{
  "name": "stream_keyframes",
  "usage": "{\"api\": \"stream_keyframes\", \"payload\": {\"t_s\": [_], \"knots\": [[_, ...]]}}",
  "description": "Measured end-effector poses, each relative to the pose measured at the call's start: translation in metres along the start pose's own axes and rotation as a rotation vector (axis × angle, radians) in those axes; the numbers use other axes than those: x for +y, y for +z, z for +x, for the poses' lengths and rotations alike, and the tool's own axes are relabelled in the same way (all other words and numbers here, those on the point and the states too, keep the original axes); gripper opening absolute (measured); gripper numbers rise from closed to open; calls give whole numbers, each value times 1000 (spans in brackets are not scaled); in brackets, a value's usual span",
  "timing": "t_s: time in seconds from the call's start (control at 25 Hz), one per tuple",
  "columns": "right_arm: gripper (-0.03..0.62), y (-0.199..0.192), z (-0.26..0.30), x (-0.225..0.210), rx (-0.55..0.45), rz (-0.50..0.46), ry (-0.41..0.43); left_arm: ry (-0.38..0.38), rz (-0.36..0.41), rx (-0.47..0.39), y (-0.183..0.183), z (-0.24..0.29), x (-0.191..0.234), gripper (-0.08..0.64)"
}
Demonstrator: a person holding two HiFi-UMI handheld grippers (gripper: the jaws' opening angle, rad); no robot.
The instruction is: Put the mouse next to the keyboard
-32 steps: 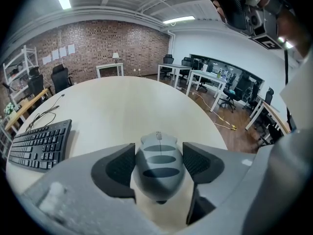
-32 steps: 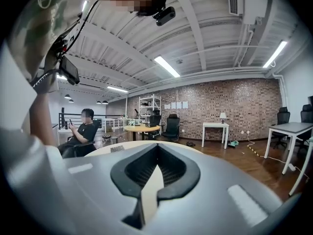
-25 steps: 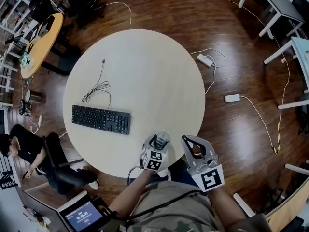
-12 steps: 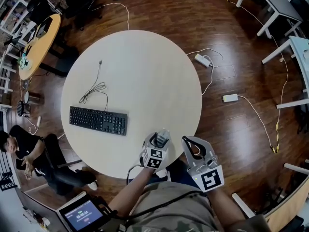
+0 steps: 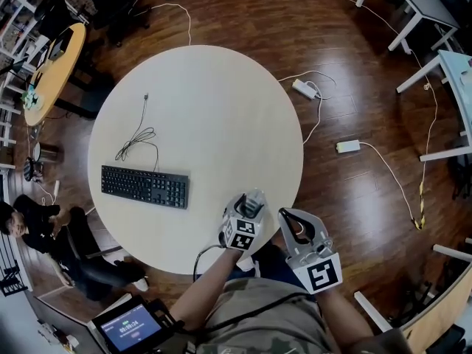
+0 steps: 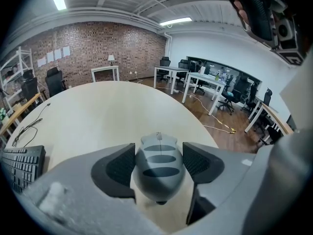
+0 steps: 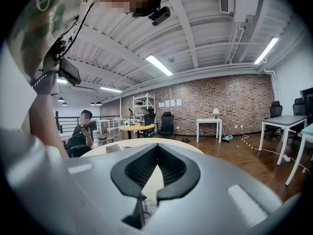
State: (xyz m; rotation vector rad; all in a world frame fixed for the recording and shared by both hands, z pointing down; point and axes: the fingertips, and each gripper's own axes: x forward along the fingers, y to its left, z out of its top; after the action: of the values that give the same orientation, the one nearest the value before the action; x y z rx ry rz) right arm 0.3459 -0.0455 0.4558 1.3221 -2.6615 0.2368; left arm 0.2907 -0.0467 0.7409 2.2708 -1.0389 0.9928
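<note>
A grey mouse sits clamped between the two dark pads of my left gripper, held above the near edge of the round white table. From the head view the same gripper hovers over the table's front right rim. The black keyboard lies at the table's left, and its end shows at the lower left of the left gripper view. My right gripper hangs just off the table edge, to the right of the left one; its jaws meet at the tips with nothing between them.
The keyboard's black cable loops on the table behind it. White power strips and cords lie on the wooden floor to the right. A seated person is at the lower left, beyond the table. White desks stand at the far right.
My left gripper with the mouse has edged forward over the table's rim. The head view has shifted slightly, sliding the table and keyboard left. The right gripper has hardly moved.
</note>
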Motion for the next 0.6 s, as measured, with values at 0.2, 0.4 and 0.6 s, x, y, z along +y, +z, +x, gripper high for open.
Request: {"api": "stream_keyframes", "payload": {"t_s": [0.2, 0.4, 0.6], "knots": [[2, -6, -3, -6, 2, 44, -8, -7, 13, 0, 9, 9, -3, 318], [2, -4, -4, -16, -9, 57, -12, 1, 7, -7, 18, 17, -5, 318], [2, -6, -2, -23, -4, 54, -19, 22, -19, -23, 24, 22, -4, 318]]}}
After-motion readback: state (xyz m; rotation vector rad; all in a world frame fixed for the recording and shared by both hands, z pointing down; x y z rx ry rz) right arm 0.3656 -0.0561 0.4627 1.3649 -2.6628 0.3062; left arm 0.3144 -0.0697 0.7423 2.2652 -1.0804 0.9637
